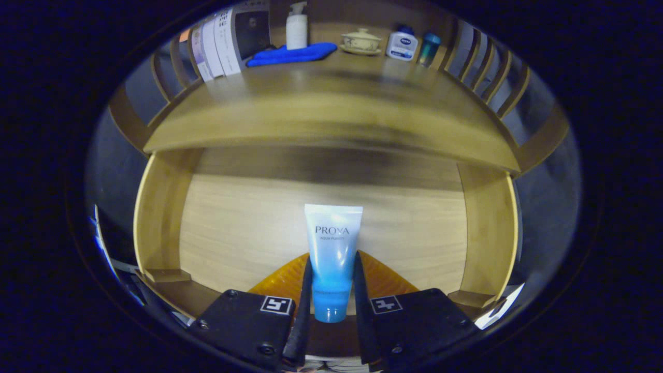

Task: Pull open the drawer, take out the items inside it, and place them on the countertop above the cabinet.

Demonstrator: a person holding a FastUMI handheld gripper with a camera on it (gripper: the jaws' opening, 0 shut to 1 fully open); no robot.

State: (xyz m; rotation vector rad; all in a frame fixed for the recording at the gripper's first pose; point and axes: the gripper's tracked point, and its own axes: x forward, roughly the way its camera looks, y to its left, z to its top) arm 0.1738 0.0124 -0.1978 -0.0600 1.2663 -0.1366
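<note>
— Where was the tube (332, 259)?
— We found it clamped between both fingers of the gripper (331, 290), cap toward us, above the open drawer (481, 228).
— And beyond?
— We noted a blue cloth (292, 54) and bottles on the countertop (331, 103).

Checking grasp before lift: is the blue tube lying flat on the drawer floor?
No: the blue tube is held between the gripper fingers, above the drawer floor.
</note>
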